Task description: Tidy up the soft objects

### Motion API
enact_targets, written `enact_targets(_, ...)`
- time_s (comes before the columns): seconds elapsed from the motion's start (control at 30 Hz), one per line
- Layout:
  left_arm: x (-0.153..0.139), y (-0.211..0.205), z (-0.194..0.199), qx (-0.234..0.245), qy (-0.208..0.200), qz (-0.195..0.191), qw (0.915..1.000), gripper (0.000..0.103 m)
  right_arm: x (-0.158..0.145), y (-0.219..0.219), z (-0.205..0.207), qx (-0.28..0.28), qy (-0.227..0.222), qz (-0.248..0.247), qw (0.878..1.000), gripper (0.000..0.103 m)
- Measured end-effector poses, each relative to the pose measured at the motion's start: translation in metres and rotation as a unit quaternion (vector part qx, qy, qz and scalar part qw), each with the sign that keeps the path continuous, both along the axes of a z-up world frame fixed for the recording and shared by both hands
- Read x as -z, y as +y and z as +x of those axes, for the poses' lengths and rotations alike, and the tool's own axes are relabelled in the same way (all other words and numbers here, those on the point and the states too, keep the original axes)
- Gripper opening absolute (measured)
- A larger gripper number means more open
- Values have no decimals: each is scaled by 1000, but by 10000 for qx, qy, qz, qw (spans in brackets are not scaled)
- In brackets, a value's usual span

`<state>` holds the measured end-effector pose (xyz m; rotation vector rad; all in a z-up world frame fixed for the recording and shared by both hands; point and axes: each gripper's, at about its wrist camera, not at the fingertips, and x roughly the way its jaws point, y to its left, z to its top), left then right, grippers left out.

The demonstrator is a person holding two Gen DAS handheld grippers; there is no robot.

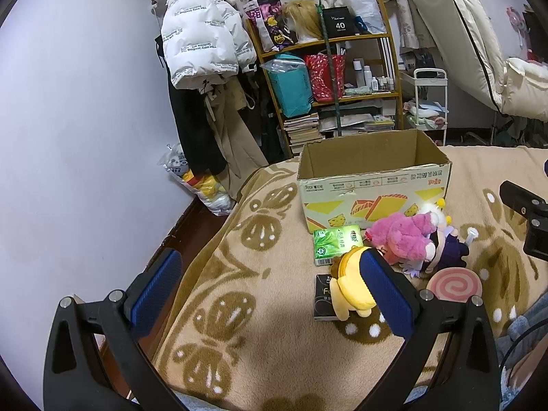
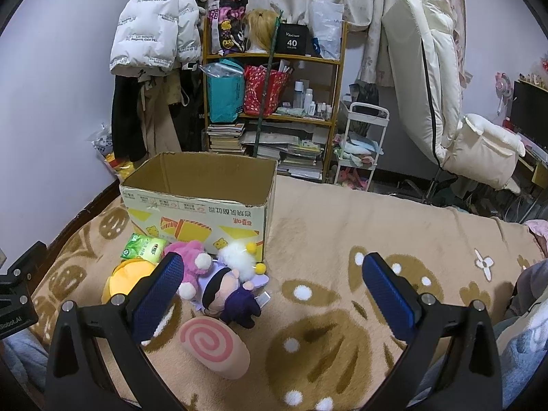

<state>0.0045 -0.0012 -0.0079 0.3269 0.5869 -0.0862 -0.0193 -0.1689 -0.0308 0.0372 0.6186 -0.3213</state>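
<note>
A black box [image 2: 292, 43] on the top shelf bears a white "40" with a smaller line under it that looks like "COLORS". The white puffer jacket [image 2: 150, 30] hanging beside the shelf carries repeated black lettering, of which "The only leading" and "fashion" can be made out. At the left edge of the right wrist view, a black mount [image 2: 15, 311] reads "Robot.AI". Print on the cardboard box [image 2: 202, 221] and the green tissue pack [image 2: 145, 248] is too small to read
</note>
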Motion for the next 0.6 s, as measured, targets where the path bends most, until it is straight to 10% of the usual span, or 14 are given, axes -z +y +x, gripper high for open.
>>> enact_targets(0.6,6,0,-4,-8,-1,40,10000,102,0,-7,-1,42,16,163,9999,103)
